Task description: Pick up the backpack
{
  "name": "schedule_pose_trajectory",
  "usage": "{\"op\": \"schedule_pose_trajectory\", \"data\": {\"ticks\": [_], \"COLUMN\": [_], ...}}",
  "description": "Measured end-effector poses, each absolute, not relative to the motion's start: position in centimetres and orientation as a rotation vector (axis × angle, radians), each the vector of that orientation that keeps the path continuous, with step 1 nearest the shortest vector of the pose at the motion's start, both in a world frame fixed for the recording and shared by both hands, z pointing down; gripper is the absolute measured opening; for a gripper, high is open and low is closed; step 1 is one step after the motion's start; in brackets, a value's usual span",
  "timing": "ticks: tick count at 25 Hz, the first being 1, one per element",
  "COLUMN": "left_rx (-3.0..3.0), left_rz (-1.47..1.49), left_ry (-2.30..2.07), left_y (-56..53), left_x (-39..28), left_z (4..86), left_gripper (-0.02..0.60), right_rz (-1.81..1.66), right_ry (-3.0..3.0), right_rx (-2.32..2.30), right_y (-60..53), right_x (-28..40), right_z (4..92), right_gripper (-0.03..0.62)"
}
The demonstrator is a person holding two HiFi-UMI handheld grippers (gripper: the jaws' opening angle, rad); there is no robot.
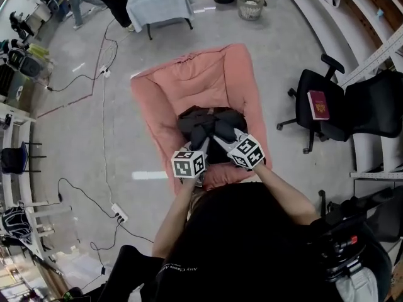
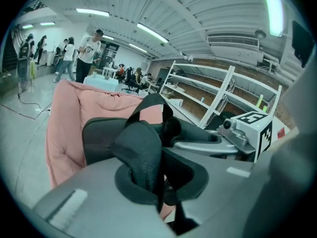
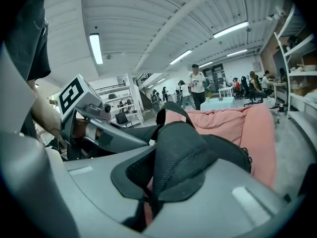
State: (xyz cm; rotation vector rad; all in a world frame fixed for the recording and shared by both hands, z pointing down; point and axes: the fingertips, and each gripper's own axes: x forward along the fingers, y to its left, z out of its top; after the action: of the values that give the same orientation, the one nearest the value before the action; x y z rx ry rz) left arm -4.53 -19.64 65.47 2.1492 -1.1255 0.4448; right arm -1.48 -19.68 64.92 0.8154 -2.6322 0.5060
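A black backpack [image 1: 212,126] lies on a pink beanbag seat [image 1: 195,83]. In the head view both grippers reach into it side by side, the left gripper [image 1: 200,137] beside the right gripper [image 1: 220,133]. In the left gripper view the left gripper [image 2: 157,185] is shut on a padded black shoulder strap [image 2: 141,155], with the backpack body [image 2: 101,133] behind it and the right gripper [image 2: 233,135] to its right. In the right gripper view the right gripper [image 3: 156,185] is shut on the other mesh-padded strap [image 3: 181,155], with the backpack [image 3: 225,150] behind and the left gripper [image 3: 94,115] at left.
A black office chair [image 1: 337,106] with a red book [image 1: 318,104] on its seat stands to the right. A covered table [image 1: 157,5] and a wire bin [image 1: 250,5] stand beyond the beanbag. Cables and a power strip [image 1: 118,216] lie on the floor at left. People stand far off.
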Motion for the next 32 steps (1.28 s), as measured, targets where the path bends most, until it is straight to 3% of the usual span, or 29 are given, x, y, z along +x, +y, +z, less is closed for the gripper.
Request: {"op": "schedule_pose_trajectory", "data": {"ticks": [9, 13, 17, 20, 24, 28, 32], "left_rx": [2.161, 2.192, 2.43, 2.619, 2.737, 2.816, 2.817], "left_rz": [0.463, 0.34, 0.348, 0.459, 0.478, 0.359, 0.204], "left_ry": [-1.123, -1.14, -1.324, -1.658, -2.02, -2.158, -2.153], "left_y": [-18.8, -20.7, -23.4, -25.5, -25.3, -23.9, -23.1], "left_x": [-5.9, -6.0, -6.5, -8.2, -9.0, -8.3, -7.9], "left_z": [64.8, 61.4, 52.9, 43.0, 29.9, 22.1, 19.6], "left_gripper": [0.025, 0.025, 0.025, 0.023, 0.023, 0.023, 0.023], "right_rz": [0.523, 0.552, 0.142, -0.358, -0.779, -0.77, -0.704], "right_ry": [-2.689, -2.764, -2.751, -2.647, -2.575, -2.697, -2.708], "right_rx": [0.858, 0.899, 0.981, 1.028, 1.158, 1.368, 1.535], "right_y": [-20.0, -21.7, -23.8, -25.0, -24.6, -23.6, -23.1], "right_x": [-3.0, -2.6, -2.5, -3.7, -4.7, -3.8, -2.8], "right_z": [63.0, 59.5, 51.5, 41.9, 28.5, 19.6, 17.2], "right_gripper": [0.026, 0.023, 0.023, 0.023, 0.023, 0.028, 0.028]}}
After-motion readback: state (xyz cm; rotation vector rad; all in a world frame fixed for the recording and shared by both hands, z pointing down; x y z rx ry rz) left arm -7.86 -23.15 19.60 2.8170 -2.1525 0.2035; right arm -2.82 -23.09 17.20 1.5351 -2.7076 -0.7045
